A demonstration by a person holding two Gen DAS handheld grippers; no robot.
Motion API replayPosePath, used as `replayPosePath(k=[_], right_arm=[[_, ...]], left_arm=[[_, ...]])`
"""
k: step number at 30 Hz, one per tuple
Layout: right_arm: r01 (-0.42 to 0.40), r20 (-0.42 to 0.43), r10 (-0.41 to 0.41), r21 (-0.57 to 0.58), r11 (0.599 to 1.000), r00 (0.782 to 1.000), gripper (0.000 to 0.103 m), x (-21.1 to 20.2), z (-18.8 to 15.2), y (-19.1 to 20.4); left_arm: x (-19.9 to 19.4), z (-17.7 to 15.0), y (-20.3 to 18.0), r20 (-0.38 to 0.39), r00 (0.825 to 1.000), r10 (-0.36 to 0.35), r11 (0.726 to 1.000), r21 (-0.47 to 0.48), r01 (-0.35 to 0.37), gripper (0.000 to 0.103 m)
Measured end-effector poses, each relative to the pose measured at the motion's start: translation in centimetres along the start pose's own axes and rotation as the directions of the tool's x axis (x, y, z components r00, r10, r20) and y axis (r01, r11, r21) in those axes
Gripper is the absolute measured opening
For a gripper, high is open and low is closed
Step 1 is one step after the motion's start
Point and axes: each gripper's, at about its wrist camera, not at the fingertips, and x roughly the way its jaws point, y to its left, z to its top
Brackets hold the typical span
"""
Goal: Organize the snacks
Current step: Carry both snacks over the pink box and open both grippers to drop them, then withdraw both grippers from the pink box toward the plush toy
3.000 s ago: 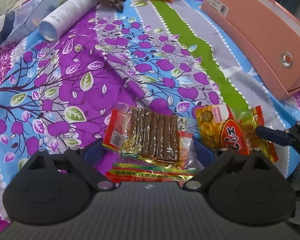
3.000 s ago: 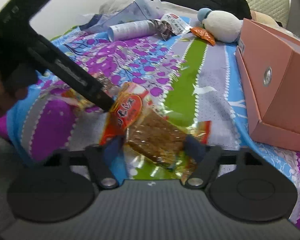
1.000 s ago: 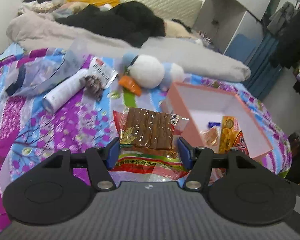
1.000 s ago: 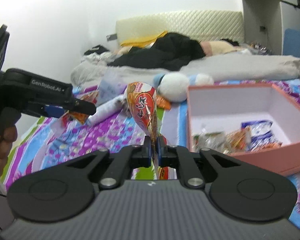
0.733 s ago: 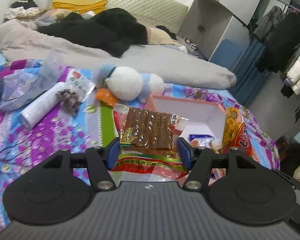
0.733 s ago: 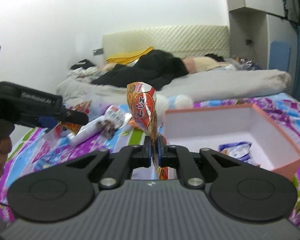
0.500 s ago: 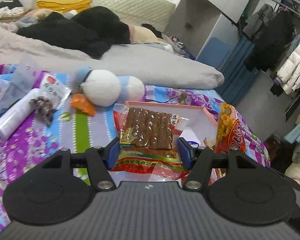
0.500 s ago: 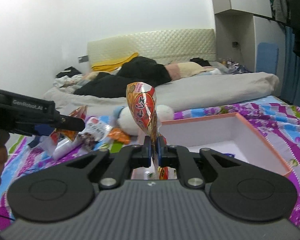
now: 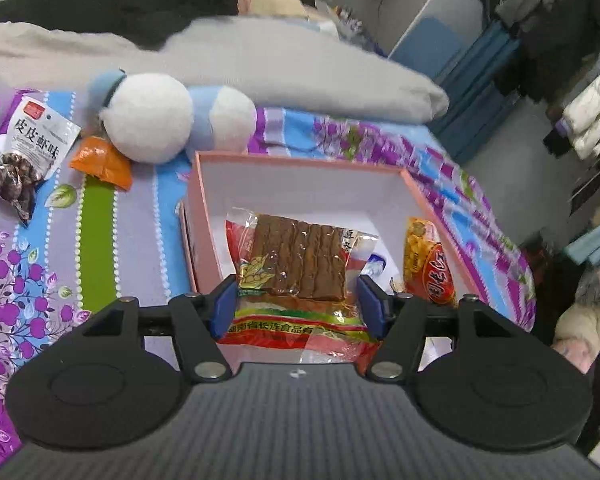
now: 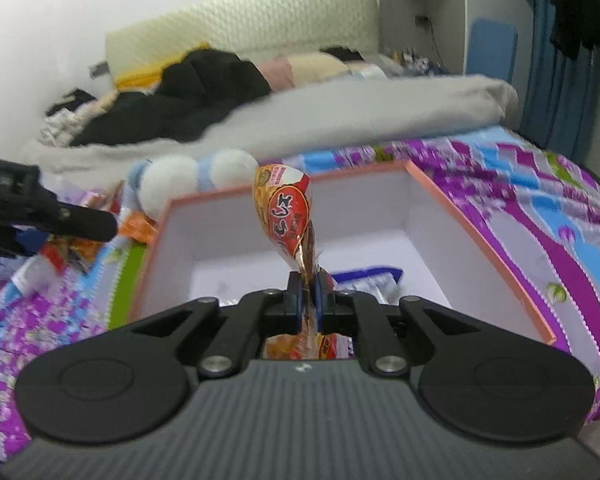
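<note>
Two grippers hang over a pink box (image 9: pixel 204 216) on the flowered bedspread (image 9: pixel 100 232). At nine o'clock of the box in the left wrist view lie a shrimp-flavour packet (image 9: pixel 36 140), an orange packet (image 9: pixel 102 166) and a white plush toy (image 9: pixel 148 120). Left gripper (image 9: pixel 296 306) clamps the brown tofu packet (image 9: pixel 300 260) by its side edges, above the box's near wall at six o'clock. Right gripper (image 10: pixel 305 294), pinched tight, grasps the red-and-yellow snack packet (image 10: pixel 284 208) by its lower end, upright over the box interior; a blue-and-white packet (image 10: pixel 370 278) lies inside at three o'clock of it.
</note>
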Motion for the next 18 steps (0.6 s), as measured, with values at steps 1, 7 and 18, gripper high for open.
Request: replayPosePath(k=[1, 7, 18], right_arm=[[0.002, -0.019, -0.002, 0.004, 1.0, 1.0, 0.009, 0.5, -0.1, -0.3], [-0.001, -0.07, 0.001, 0.013, 1.0, 0.998, 0.012, 1.6, -1.2, -0.8], [-0.005, -0.045, 0.007, 0.06, 0.998, 0.999, 0.069, 0.4, -1.4, -1.6]], left_arm=[[0.4, -0.1, -0.1, -0.007, 1.0, 0.004, 1.0, 0.009, -0.003, 0.068], [1.3, -0.4, -0.5, -0.025, 0.999, 0.023, 0.999, 0.033, -0.022, 0.082], [-2.4, -0.6, -1.0, 0.053, 0.999, 0.009, 0.997, 0.071, -0.012, 0.089]])
